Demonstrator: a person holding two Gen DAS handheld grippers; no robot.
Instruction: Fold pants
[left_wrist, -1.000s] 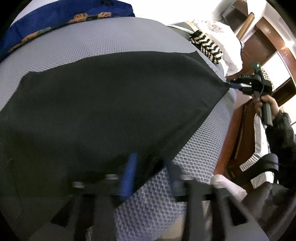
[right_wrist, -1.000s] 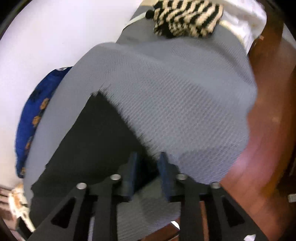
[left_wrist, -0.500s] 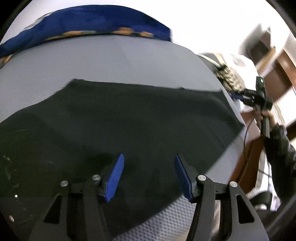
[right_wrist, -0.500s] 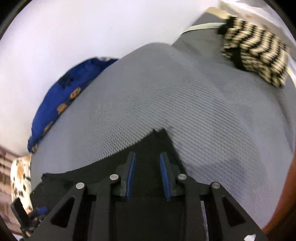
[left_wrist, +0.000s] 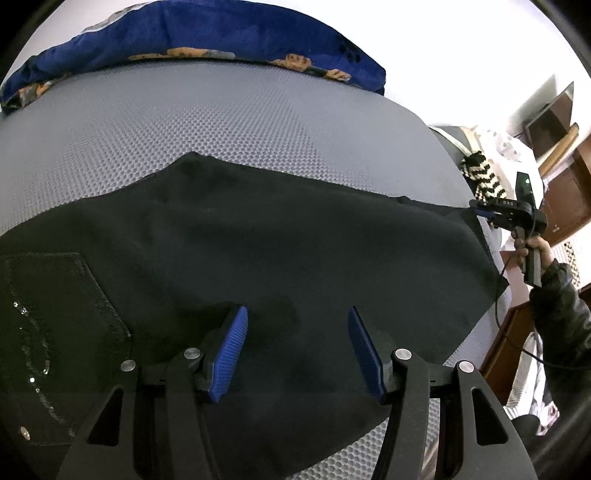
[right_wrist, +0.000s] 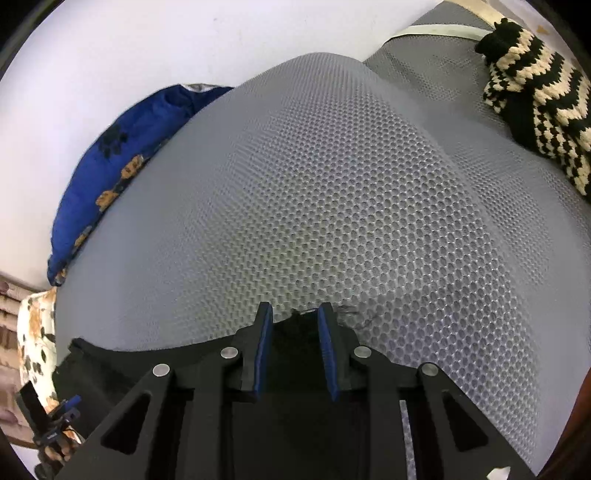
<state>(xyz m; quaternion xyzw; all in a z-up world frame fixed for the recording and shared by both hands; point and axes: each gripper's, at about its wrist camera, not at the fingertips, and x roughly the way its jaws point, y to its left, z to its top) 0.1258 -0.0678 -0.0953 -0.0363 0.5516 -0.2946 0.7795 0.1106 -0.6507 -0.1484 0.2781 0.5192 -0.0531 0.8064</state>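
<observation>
The black pants (left_wrist: 280, 258) lie spread flat on a grey honeycomb-textured bed (left_wrist: 221, 125), with a sequinned back pocket (left_wrist: 48, 314) at the left. My left gripper (left_wrist: 295, 317) is open and empty just above the pants' near edge. My right gripper (right_wrist: 295, 314) has its jaws part open around the far corner of the pants (right_wrist: 295, 332), with the cloth between the pads. It also shows in the left wrist view (left_wrist: 480, 211) at the pants' right corner.
A blue pillow with orange prints (left_wrist: 192, 40) lies at the head of the bed. A black-and-cream knitted item (right_wrist: 535, 96) lies at the bed's far right. Brown wooden furniture (left_wrist: 561, 155) stands beyond the right bed edge.
My left gripper has let go of the pants' edge, opened wide and lifted. My right gripper has carried its corner across the bed and its jaws have spread a little.
</observation>
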